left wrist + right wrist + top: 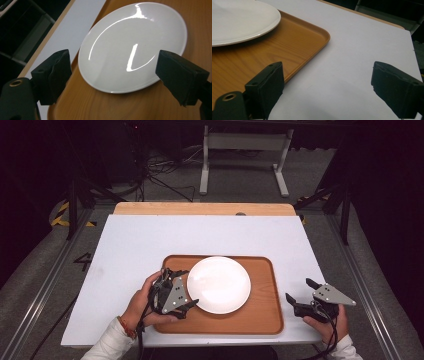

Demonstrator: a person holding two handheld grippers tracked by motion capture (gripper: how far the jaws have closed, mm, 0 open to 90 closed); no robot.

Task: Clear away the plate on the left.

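Observation:
A round white plate lies on a wooden tray in the near middle of the white table top. My left gripper rests over the tray's left end, its jaws open and pointing at the plate's left rim. In the left gripper view the plate fills the space ahead of the left gripper, and neither pad presses on it. My right gripper hovers over bare table just right of the tray, open and holding nothing. In the right gripper view the tray's corner lies ahead-left of the right gripper.
The white table top lies on a wooden table whose far edge shows beyond it. A metal frame stand and cables sit on the floor behind. Bare white surface spreads to the left, right and far side of the tray.

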